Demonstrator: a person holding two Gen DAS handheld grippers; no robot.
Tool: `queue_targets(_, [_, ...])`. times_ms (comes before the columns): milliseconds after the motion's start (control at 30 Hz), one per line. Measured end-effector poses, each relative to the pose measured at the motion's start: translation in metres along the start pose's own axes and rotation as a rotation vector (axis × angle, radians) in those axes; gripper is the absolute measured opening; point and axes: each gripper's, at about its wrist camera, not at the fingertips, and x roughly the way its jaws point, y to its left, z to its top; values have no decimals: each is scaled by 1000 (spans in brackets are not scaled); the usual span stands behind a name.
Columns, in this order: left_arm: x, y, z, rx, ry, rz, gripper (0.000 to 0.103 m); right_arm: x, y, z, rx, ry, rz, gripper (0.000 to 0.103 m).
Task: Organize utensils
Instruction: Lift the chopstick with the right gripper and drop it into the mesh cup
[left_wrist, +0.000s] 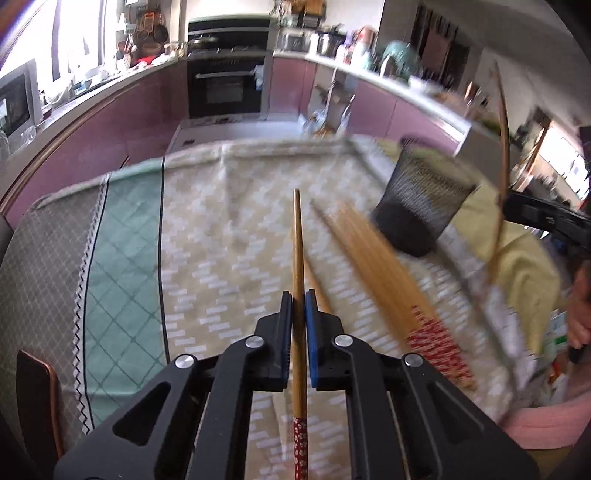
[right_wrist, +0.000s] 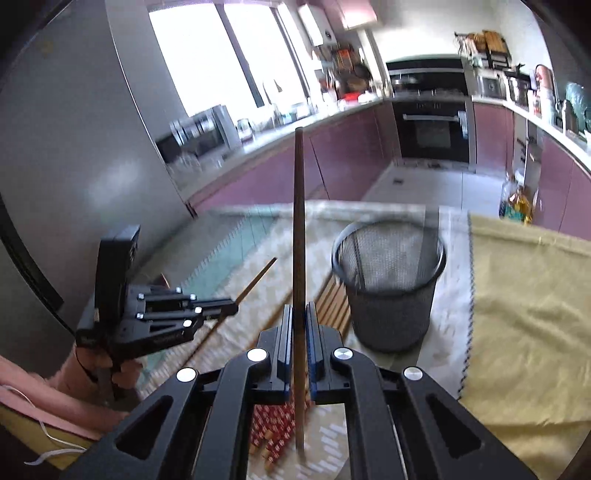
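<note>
My left gripper (left_wrist: 298, 295) is shut on one wooden chopstick (left_wrist: 297, 240) with a red patterned end, lifted above the table. A pile of like chopsticks (left_wrist: 373, 266) lies just to its right on the cloth. Beyond the pile stands a black mesh basket (left_wrist: 421, 199). In the right wrist view my right gripper (right_wrist: 298, 308) is shut on another chopstick (right_wrist: 298, 221) that points steeply up. The mesh basket (right_wrist: 388, 288) stands just ahead to its right and looks empty. The left gripper (right_wrist: 232, 308) shows at the left with its chopstick (right_wrist: 258, 277).
A beige patterned tablecloth (left_wrist: 221, 240) covers the table, with a yellow cloth (right_wrist: 524, 314) at the right. A chair back (left_wrist: 37, 398) stands at the near left edge. A hand (right_wrist: 122, 373) holds the left gripper. Purple kitchen cabinets and an oven (right_wrist: 432, 133) lie beyond the table.
</note>
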Motion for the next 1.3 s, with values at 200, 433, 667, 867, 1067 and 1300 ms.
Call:
queue_targets(200, [-45, -4, 18, 9, -123, -86, 8, -20, -4, 22, -2, -98, 8, 6])
queue_targets(433, [-90, -10, 50, 16, -289, -140, 8, -38, -11, 51, -10, -178, -5, 6])
queue_targets(667, [-109, -34, 96, 43, -389, -209, 8, -49, -23, 77, -21, -240, -61, 6])
queue_targets(867, [-109, -70, 137, 94, -433, -260, 8, -38, -38, 88, -26, -237, -112, 6])
queue_targets(1067, [-86, -98, 161, 105, -407, -272, 8, -14, -52, 83, -15, -158, -131, 6])
queue_targets(1300, [-27, -110, 160, 115, -256, -256, 8, 24, -67, 73, 14, -15, -124, 6])
